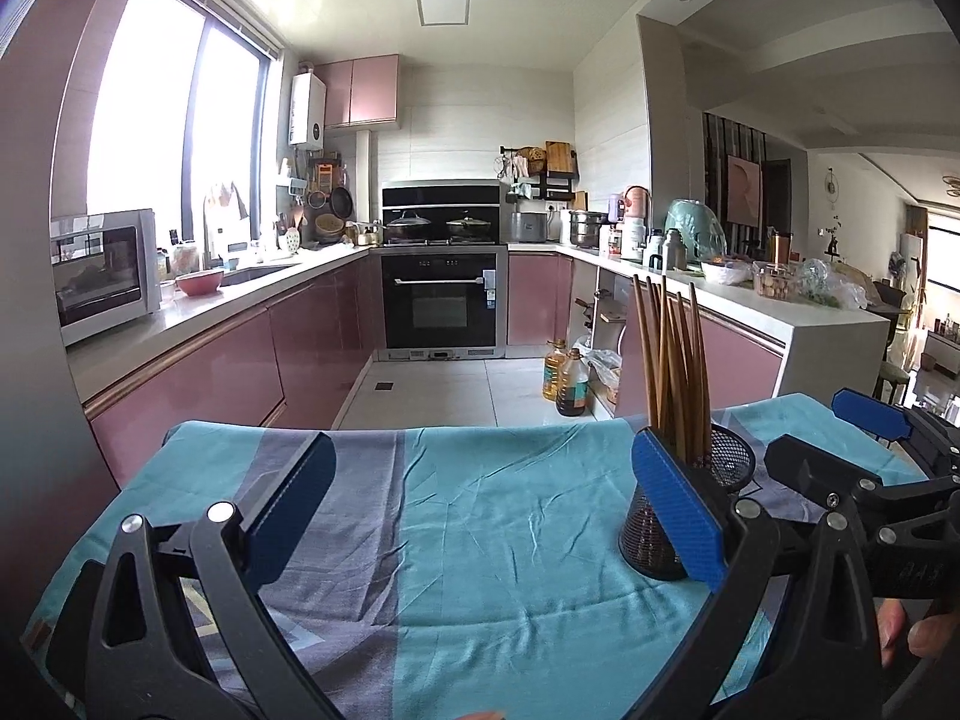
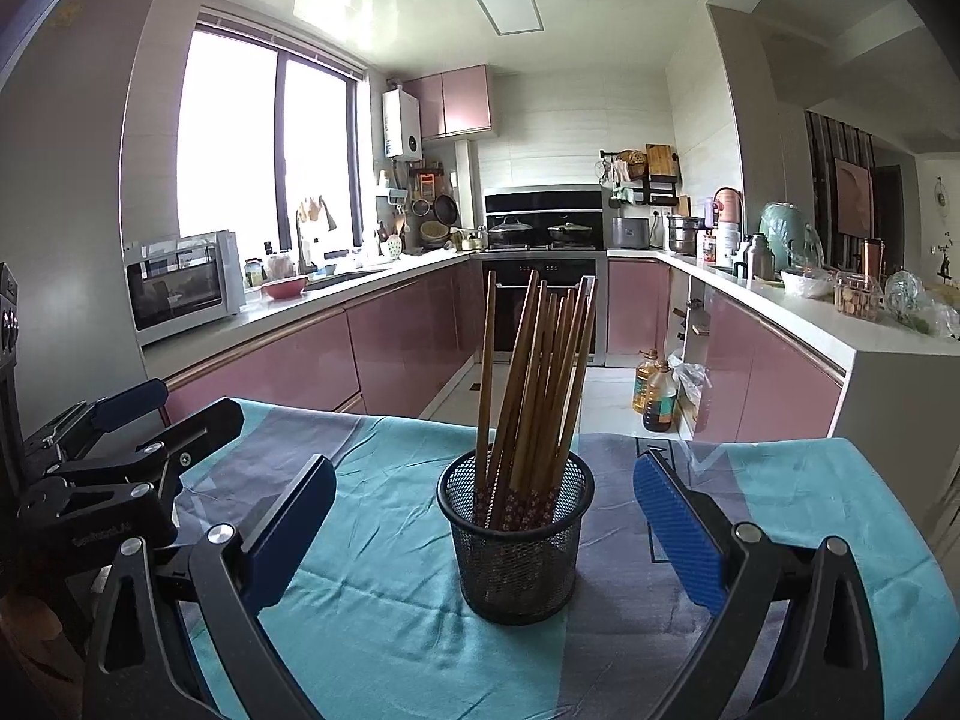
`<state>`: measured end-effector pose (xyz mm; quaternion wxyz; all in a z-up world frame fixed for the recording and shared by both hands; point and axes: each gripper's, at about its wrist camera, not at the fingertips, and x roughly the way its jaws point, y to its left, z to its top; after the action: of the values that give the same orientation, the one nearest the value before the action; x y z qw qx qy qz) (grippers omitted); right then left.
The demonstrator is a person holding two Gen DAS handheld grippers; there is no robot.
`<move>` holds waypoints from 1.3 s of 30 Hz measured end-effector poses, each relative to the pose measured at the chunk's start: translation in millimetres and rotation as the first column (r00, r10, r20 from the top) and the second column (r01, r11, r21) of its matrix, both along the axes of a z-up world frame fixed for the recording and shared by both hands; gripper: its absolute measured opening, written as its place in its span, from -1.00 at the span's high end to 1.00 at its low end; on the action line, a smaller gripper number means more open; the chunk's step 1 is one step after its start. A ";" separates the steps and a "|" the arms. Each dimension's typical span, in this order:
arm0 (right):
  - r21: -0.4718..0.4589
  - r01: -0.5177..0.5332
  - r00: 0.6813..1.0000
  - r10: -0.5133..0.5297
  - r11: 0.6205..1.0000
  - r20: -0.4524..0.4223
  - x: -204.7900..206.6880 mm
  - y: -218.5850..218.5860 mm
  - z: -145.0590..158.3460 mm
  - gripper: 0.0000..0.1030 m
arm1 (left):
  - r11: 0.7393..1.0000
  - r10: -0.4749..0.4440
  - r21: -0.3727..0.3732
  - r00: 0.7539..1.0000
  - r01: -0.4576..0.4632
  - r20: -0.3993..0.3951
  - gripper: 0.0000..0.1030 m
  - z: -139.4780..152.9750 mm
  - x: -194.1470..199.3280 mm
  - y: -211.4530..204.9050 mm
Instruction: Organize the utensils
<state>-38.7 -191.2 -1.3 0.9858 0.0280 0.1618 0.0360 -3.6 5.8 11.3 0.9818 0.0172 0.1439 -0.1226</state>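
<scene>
Both my grippers, left gripper [image 1: 483, 510] and right gripper [image 2: 485, 531], have jaws spread wide, holding nothing. The chopsticks [image 2: 534, 372] stand bunched in the mesh cup [image 2: 517, 546] on the teal cloth [image 2: 384, 630], right between my right fingers.

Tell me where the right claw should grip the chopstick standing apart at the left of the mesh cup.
Grip the lone chopstick on its bare upper shaft, above the mesh cup rim, coming from its left side: it stands near upright, with a gap separating it from the leaning bundle. The right claw is already open.
</scene>
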 end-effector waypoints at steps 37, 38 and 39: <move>-0.039 0.069 0.994 -0.065 0.997 0.086 -8.7 5.5 7.5 -0.87 | 0.997 0.069 -0.042 0.998 -0.068 0.010 -0.89 -8.7 -0.8 8.2; -0.038 0.070 0.994 -0.066 0.997 0.089 -8.8 5.7 7.9 -0.87 | 0.997 0.068 -0.042 0.998 -0.068 0.009 -0.89 -8.9 -0.7 7.8; -0.039 0.072 0.994 -0.068 0.997 0.091 -9.0 5.5 8.2 -0.87 | 0.997 0.068 -0.042 0.998 -0.068 0.009 -0.89 -9.0 -0.9 7.9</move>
<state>-47.7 -185.7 6.9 0.9930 0.0114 0.1172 -0.0009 -4.4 13.7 2.3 0.9863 -0.0075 0.1365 -0.0919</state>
